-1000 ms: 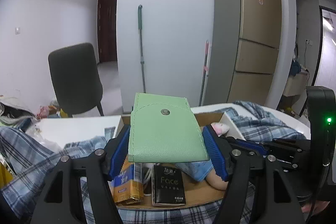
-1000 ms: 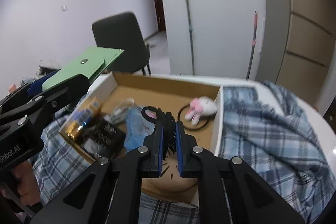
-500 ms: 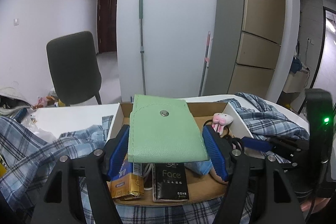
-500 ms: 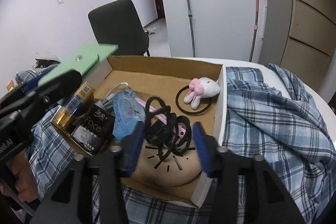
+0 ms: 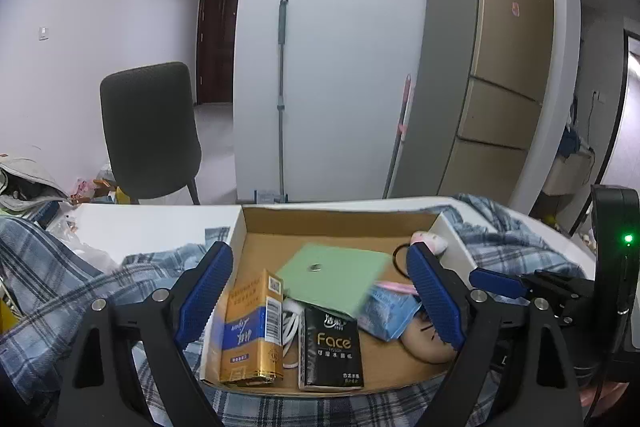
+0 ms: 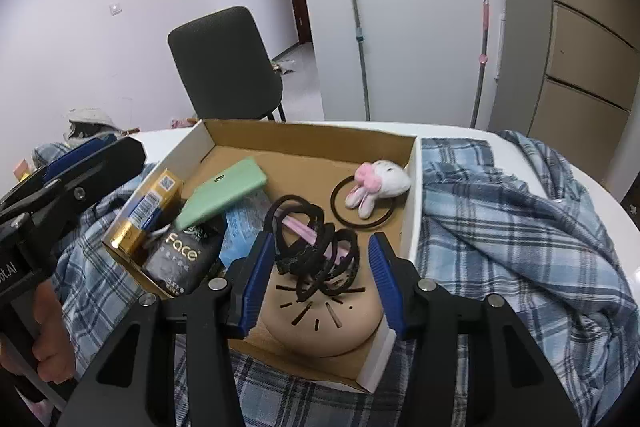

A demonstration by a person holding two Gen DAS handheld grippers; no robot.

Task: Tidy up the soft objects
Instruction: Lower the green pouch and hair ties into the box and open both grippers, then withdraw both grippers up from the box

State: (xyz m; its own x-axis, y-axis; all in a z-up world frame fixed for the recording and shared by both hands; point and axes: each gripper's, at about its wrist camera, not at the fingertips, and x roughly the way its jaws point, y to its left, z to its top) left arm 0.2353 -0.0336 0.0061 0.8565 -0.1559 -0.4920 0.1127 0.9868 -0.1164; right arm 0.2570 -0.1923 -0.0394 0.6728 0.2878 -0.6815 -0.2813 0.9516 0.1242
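Both sets of jaws stand wide apart and hold nothing. Ahead of the left gripper (image 5: pixel 320 291), between its blue ribbed fingers (image 5: pixel 206 291), a green pouch (image 5: pixel 334 283) lies flat inside the cardboard box (image 5: pixel 340 223), slanted across a black tissue pack (image 5: pixel 330 347) and a blue packet (image 5: pixel 386 311). It looks like smooth faux leather with a small metal snap. A gold carton (image 5: pixel 250 327) stands just left of it.

The right gripper (image 6: pixel 322 279) hovers over a tangle of black hair ties (image 6: pixel 316 251), which sits loose between its fingers on a tan rounded cushion (image 6: pixel 324 323) marked with short dark dashes. Beyond the jaws, a fuzzy white and pink bunny (image 6: pixel 378 185) rests on a thin dark ring (image 6: pixel 362 207) near the box's far right wall. A blue plaid cloth (image 6: pixel 500 227) spreads under and around the box.

My guess is that the placing step is finished for both items, with each now inside the box. Next would be backing the grippers up and away without snagging the springy ties, then finding another soft piece; the limp, rumpled cloth seems a likely one, and would need a pinch on a raised fold.
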